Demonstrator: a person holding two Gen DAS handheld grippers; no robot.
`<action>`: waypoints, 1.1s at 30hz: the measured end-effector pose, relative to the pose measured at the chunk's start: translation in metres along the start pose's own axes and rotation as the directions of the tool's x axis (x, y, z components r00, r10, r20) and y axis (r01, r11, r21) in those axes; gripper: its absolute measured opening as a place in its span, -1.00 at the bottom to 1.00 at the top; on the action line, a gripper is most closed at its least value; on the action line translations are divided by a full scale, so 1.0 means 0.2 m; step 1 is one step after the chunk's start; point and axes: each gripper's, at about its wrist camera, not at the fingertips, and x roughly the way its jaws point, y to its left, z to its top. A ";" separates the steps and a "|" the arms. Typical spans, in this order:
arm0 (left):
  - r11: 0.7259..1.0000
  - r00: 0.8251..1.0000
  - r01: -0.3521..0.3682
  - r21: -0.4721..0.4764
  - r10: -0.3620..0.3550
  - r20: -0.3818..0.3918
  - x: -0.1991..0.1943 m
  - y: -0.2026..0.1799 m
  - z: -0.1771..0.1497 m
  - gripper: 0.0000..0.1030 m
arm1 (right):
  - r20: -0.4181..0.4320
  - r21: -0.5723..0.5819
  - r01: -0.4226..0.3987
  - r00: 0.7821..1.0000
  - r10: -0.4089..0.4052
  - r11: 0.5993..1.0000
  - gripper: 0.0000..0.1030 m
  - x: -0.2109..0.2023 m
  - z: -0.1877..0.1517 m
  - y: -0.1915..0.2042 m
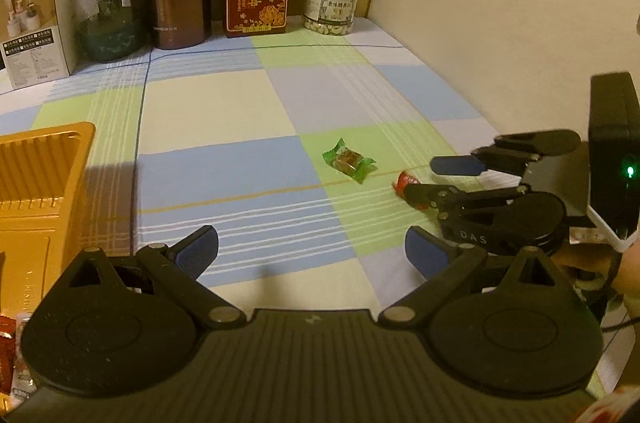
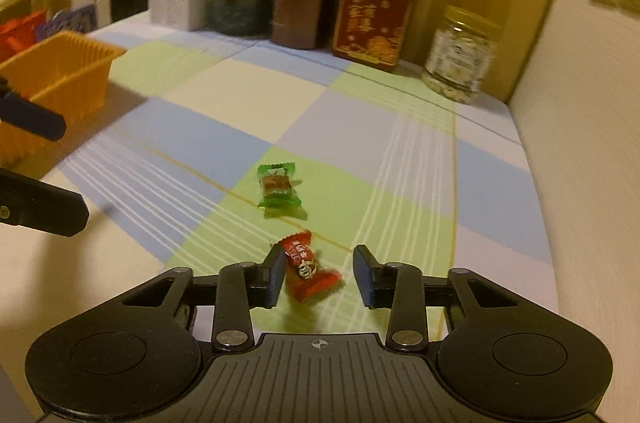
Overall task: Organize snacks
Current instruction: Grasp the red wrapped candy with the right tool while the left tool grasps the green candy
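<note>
The right gripper [image 2: 320, 273] has its jaws narrowed around the red candy [image 2: 308, 269] near the right edge of the cloth [image 2: 248, 107]; one pad touches the wrapper, the other stands clear. Centre it before squeezing, or it may skid. The left gripper [image 1: 312, 251] hangs wide and empty; the green candy [image 2: 278, 189] lies just beyond, the tray [image 2: 64, 79] at the left edge.

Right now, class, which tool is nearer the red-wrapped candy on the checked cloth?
Right. The right tool straddles the red-wrapped candy, one finger touching it. The left tool is open and empty, off to the candy's side.
</note>
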 end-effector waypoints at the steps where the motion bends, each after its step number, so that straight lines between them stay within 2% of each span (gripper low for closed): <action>1: 1.000 1.000 0.000 -0.002 0.000 -0.003 0.01 0.00 0.00 0.92 | -0.005 -0.015 -0.008 1.000 0.008 1.000 -0.34 0.02 0.00 0.00; 5: 1.000 1.000 0.004 -0.010 -0.004 -0.009 0.04 0.00 0.00 0.93 | -0.028 -0.031 -0.033 0.999 0.032 0.999 -0.58 0.06 -0.01 -0.01; 11: 1.000 1.000 0.007 -0.029 -0.007 -0.002 0.10 0.00 0.03 0.92 | -0.001 0.168 -0.046 0.999 0.047 0.985 -0.68 0.02 -0.05 -0.06; 15: 0.999 1.000 -0.011 -0.054 0.011 0.005 0.18 -0.01 0.07 0.89 | -0.017 0.290 0.019 1.000 -0.015 0.957 -0.68 -0.03 -0.07 -0.08; 20: 0.995 1.000 0.011 -0.099 -0.009 0.027 0.29 -0.03 0.12 0.66 | -0.046 0.429 0.091 0.996 -0.078 0.899 -0.68 -0.08 -0.09 -0.13; 24: 0.995 0.999 0.030 -0.093 -0.028 0.024 0.39 -0.05 0.14 0.41 | -0.055 0.478 0.117 0.993 -0.104 0.870 -0.68 -0.11 -0.10 -0.16; 27: 0.998 0.999 0.039 -0.044 -0.038 0.029 0.46 -0.07 0.15 0.33 | -0.052 0.484 0.122 0.993 -0.110 0.867 -0.68 -0.13 -0.12 -0.17; 30: 0.996 0.998 0.010 0.092 -0.015 0.054 0.50 -0.11 0.15 0.33 | -0.047 0.481 0.129 0.991 -0.122 0.867 -0.68 -0.15 -0.14 -0.16; 33: 0.985 0.999 -0.001 0.172 -0.007 0.049 0.55 -0.13 0.15 0.32 | -0.038 0.490 0.130 0.991 -0.128 0.862 -0.68 -0.16 -0.17 -0.16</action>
